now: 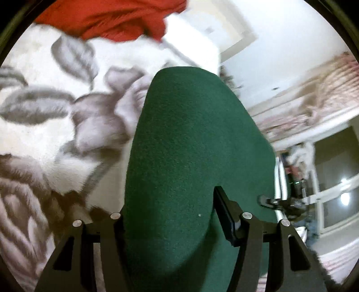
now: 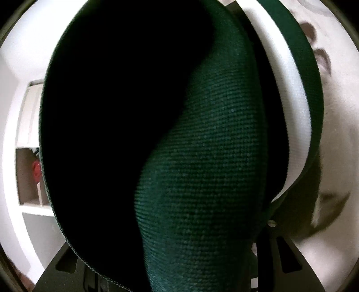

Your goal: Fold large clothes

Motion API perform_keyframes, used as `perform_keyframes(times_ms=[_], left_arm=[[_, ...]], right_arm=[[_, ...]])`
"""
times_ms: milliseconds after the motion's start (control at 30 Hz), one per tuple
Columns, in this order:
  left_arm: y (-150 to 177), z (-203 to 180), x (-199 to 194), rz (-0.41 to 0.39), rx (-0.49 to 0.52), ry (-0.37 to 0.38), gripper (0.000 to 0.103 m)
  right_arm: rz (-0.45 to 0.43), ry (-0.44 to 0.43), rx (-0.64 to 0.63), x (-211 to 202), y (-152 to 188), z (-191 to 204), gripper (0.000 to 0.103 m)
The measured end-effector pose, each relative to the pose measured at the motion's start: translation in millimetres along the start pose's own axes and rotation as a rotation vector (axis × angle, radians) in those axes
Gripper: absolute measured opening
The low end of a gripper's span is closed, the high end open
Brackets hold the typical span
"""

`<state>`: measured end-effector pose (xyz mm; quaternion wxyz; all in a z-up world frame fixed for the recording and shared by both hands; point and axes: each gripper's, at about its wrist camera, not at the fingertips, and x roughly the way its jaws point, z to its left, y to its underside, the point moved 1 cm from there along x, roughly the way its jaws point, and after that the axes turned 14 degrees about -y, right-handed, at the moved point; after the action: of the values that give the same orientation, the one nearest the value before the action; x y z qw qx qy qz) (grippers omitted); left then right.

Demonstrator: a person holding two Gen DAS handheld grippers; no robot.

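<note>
A dark green garment [image 1: 197,143] fills the middle of the left wrist view, lifted above the bed. My left gripper [image 1: 179,215] has the cloth between its fingers; the right finger [image 1: 226,215] shows, the left one is hidden by cloth. In the right wrist view the green garment [image 2: 202,157] with a white-and-green striped band [image 2: 291,94] drapes over the lens and hides my right gripper's fingers; only the gripper's base shows at the bottom.
A white bedspread with grey leaf print [image 1: 56,107] lies below. A red garment [image 1: 116,20] lies at its far edge. A white shelf unit [image 2: 29,157] stands at left, a window [image 1: 336,191] at right.
</note>
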<state>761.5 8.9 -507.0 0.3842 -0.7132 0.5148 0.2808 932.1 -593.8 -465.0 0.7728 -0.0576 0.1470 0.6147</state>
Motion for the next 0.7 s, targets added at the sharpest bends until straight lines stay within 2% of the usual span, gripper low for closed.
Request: perform_keyframes(times_ms=[133, 233, 333, 400, 433, 467, 500, 533, 567, 600, 633, 700], left_arm=[[0, 31, 35, -0.001, -0.043, 0.02, 0.071], [2, 37, 41, 0.003, -0.072, 0.025, 0.072], [-1, 15, 18, -0.014, -0.02, -0.043, 0.071], [-1, -1, 4, -0.006, 0.014, -0.089, 0.071], [0, -11, -5, -0.002, 0.032, -0.121, 0.071], [1, -16, -9, 0.0, 0.041, -0.142, 0.071], [2, -21, -14, -0.002, 0.049, -0.158, 0.071], [6, -28, -22, -0.018, 0.059, -0.185, 0.072], [9, -33, -28, -0.033, 0.073, -0.219, 0.073], [15, -41, -33, -0.05, 0.1, -0.27, 0.078], [19, -47, -39, -0.076, 0.126, -0.316, 0.087], [28, -57, -45, -0.113, 0.155, -0.38, 0.093]], right_arm=[[0.017, -0.041, 0.011, 20, -30, -40, 0.044], [0.017, -0.064, 0.026, 36, -51, -57, 0.043], [0.016, -0.036, 0.022, 24, -41, -49, 0.046], [0.017, 0.082, -0.015, 17, -30, -28, 0.056], [0.015, 0.15, -0.034, 27, -32, -17, 0.062], [0.009, 0.244, -0.065, 24, -28, -2, 0.068], [0.003, 0.29, -0.083, 22, -25, 6, 0.068], [-0.015, 0.393, -0.121, 19, -18, 22, 0.071], [-0.034, 0.488, -0.149, 19, -11, 34, 0.08], [-0.047, 0.557, -0.172, 21, -5, 41, 0.084], [-0.075, 0.682, -0.218, 26, 9, 54, 0.086], [-0.138, 0.875, -0.29, 51, 20, 83, 0.088]])
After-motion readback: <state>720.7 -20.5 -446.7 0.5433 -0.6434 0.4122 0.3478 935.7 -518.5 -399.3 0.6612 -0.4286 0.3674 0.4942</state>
